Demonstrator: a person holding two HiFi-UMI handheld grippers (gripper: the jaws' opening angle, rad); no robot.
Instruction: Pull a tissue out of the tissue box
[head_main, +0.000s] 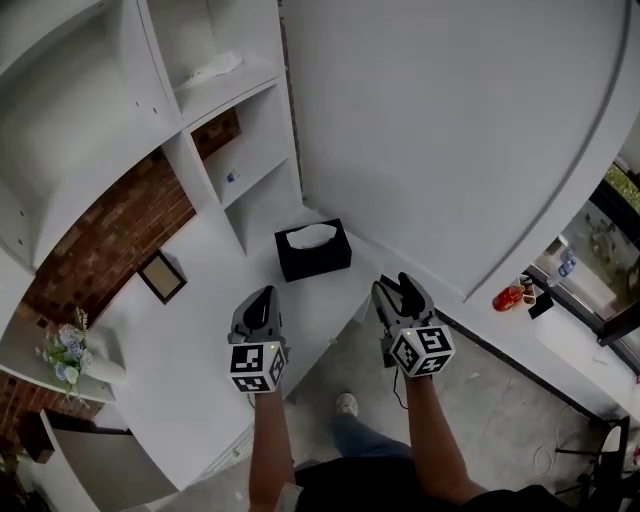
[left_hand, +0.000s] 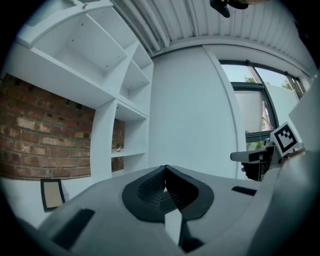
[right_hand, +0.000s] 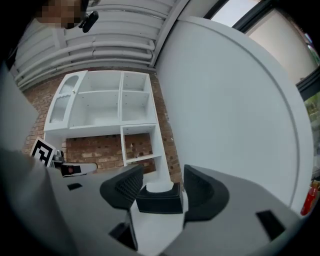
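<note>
White counter (head_main: 180, 345) below brick-backed shelves (head_main: 205, 105), black tissue box (head_main: 312, 252); left gripper (head_main: 262, 296) closed, right gripper (head_main: 400, 286) open.

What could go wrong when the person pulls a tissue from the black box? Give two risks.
1. The tissue box stands unheld on the counter, the left gripper shut and apart from it: it may lift with the tissue.
2. The tissue sits low in the opening: the open right gripper may grab too little and tear it.
</note>
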